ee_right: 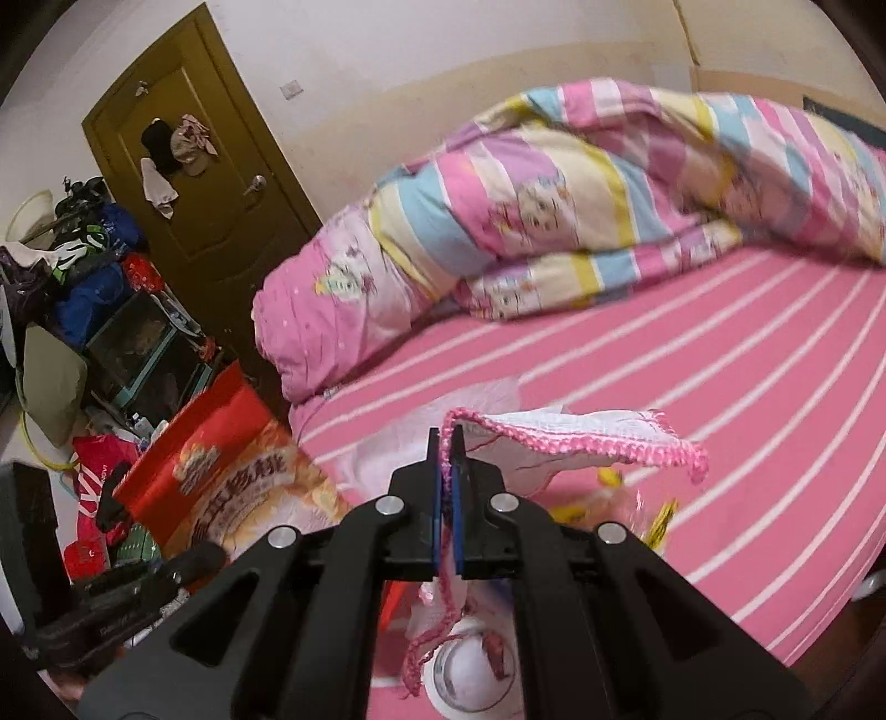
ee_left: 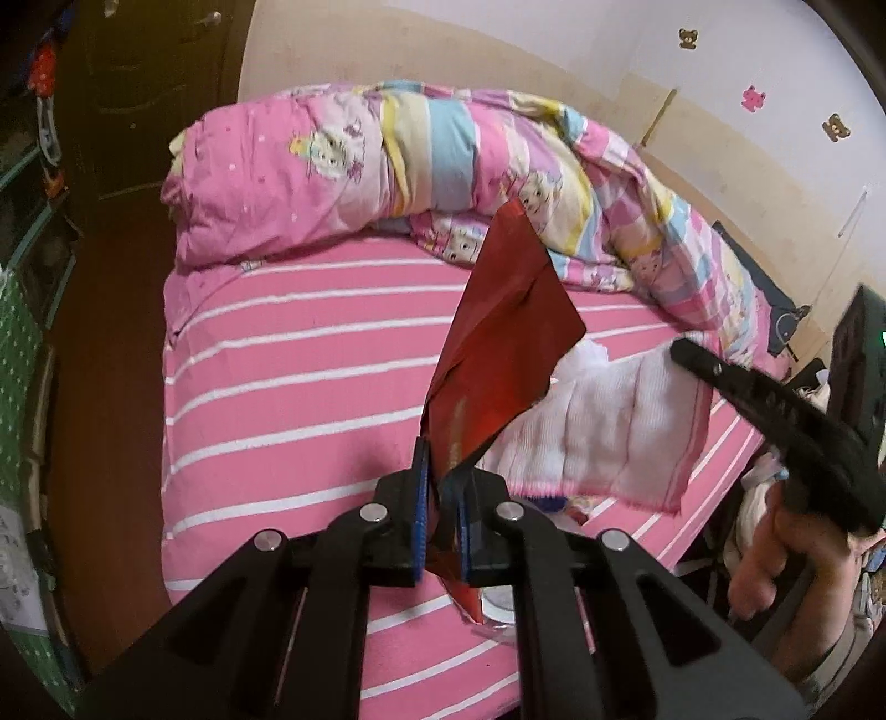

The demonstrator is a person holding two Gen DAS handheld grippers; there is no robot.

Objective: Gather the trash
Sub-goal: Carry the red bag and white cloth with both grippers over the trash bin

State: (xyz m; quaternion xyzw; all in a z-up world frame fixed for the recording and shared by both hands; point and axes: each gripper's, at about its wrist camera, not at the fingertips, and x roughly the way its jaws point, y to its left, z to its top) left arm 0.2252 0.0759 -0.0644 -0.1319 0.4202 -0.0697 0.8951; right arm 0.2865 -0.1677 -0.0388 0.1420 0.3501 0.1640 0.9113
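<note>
Left gripper clamped on red wrapper; right gripper pinching white cloth above striped bed.

Two grippers: the left gripper and the right gripper. One red snack bag sits between the left one's fingers; one white cloth with pink edging between the right one's. Ahead of both lie one rolled quilt and one striped bed. Three bear stickers show upper right of the left gripper, one door upper left of the right.
</note>
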